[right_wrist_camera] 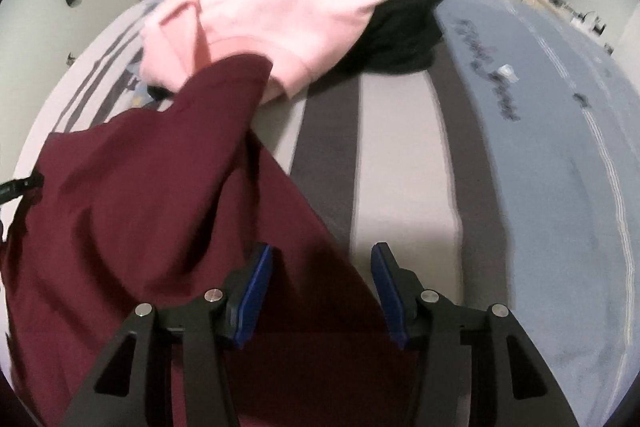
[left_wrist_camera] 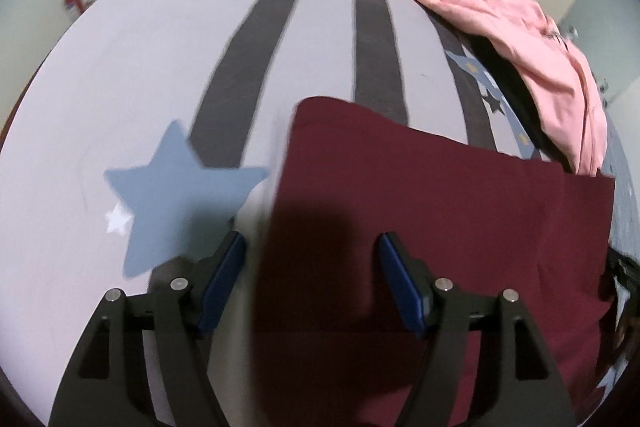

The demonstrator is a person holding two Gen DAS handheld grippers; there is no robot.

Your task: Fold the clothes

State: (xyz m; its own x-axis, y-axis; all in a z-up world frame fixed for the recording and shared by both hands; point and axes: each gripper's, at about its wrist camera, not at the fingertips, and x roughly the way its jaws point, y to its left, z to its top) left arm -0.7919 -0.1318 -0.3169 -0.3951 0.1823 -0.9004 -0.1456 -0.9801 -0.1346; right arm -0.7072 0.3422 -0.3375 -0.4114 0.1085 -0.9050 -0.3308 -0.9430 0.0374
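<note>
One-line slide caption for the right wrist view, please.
Open right gripper above the maroon garment on the striped bedsheet; pink sweatshirt and black garment piled behind.

left gripper [left_wrist_camera: 312, 267] jaws apart over maroon garment [left_wrist_camera: 440, 211] on striped star bedsheet [left_wrist_camera: 120, 75]; pink sweatshirt [left_wrist_camera: 532, 55] far right.

Maroon garment [left_wrist_camera: 432, 211] — plain dark-red cloth, lying flat with a straight far edge and a squared left corner in the lower centre and right of the left wrist view; in the right wrist view [right_wrist_camera: 132, 211] it fills the lower left, loosely rumpled, one sleeve-like part reaching toward upper centre.

Pink garment [right_wrist_camera: 288, 7] — pale pink, crumpled, upper centre, heaped over a black garment [right_wrist_camera: 404, 35].
</note>
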